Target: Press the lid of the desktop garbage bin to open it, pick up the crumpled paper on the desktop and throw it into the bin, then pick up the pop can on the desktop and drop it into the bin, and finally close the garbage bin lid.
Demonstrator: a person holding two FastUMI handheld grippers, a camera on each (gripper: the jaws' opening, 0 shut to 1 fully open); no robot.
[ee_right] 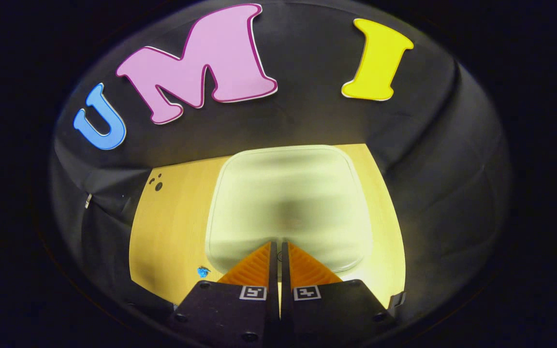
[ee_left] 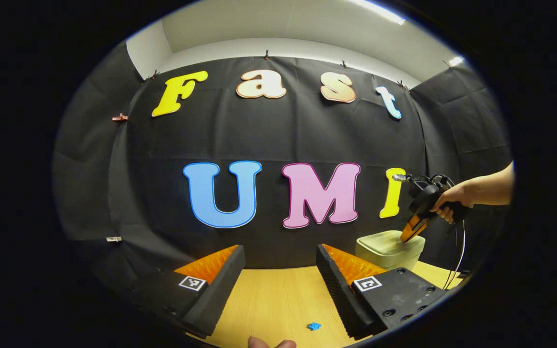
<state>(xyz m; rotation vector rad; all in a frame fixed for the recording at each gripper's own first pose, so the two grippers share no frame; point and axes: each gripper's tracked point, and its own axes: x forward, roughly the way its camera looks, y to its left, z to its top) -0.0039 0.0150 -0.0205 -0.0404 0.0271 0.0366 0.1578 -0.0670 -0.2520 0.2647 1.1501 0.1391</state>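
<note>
The pale green desktop bin (ee_left: 389,249) stands on the wooden table (ee_left: 269,299) at the right, its lid down. In the right gripper view the lid (ee_right: 288,193) lies flat and blurred just under me. My right gripper (ee_right: 278,244) is shut with nothing between its fingers, and its tips rest on or just above the lid's near edge. In the left gripper view a hand (ee_left: 452,198) holds that right gripper (ee_left: 406,237), tilted down onto the lid. My left gripper (ee_left: 280,251) hangs open above the table, well left of the bin, holding nothing.
A small blue scrap (ee_left: 314,326) lies on the table near my left gripper; it also lies left of the bin as the blue scrap (ee_right: 203,271). The black cloth wall stands close behind the bin. A cable hangs from the right gripper at the table's right edge.
</note>
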